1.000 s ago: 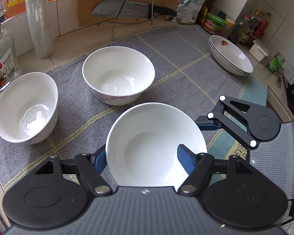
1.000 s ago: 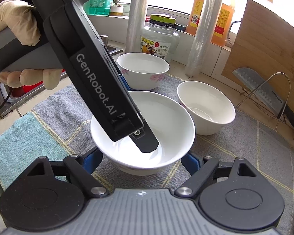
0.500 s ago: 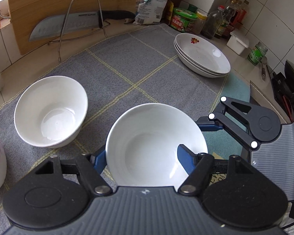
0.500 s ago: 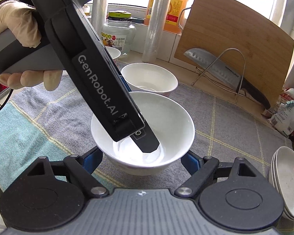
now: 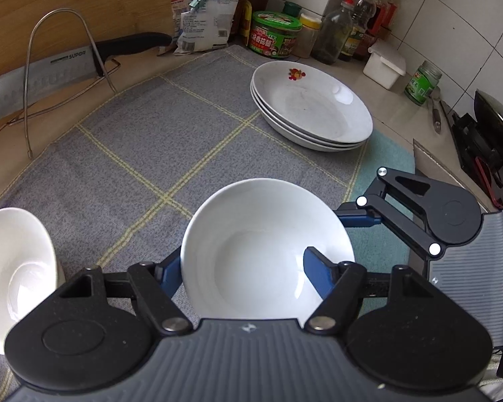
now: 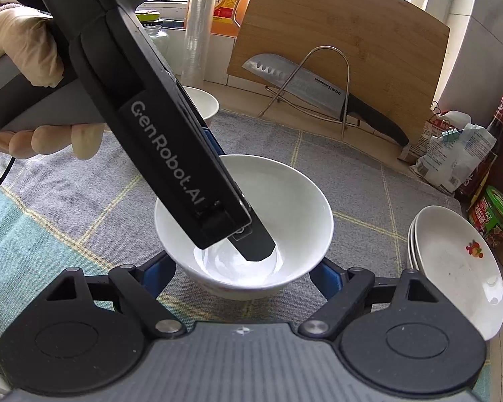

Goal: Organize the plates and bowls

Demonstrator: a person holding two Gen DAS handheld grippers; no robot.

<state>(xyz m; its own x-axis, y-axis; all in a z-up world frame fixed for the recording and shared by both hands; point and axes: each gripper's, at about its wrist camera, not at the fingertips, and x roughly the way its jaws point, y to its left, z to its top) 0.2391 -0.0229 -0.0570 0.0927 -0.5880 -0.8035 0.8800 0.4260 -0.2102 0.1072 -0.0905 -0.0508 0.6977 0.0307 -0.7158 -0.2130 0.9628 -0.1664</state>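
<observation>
My left gripper (image 5: 241, 268) has its fingers clamped on the white bowl's (image 5: 266, 251) wall, above the grey mat (image 5: 151, 140). My right gripper (image 6: 243, 273) sits spread wide around that bowl, near the stacked plates (image 5: 313, 112).

The left gripper (image 5: 243, 268) is closed on something; the right gripper (image 6: 243, 276) is held wide apart.

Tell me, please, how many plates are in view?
3, all in one stack at the far right edge of the grey cloth; the top one shows fully, the two beneath only as rims.
</observation>
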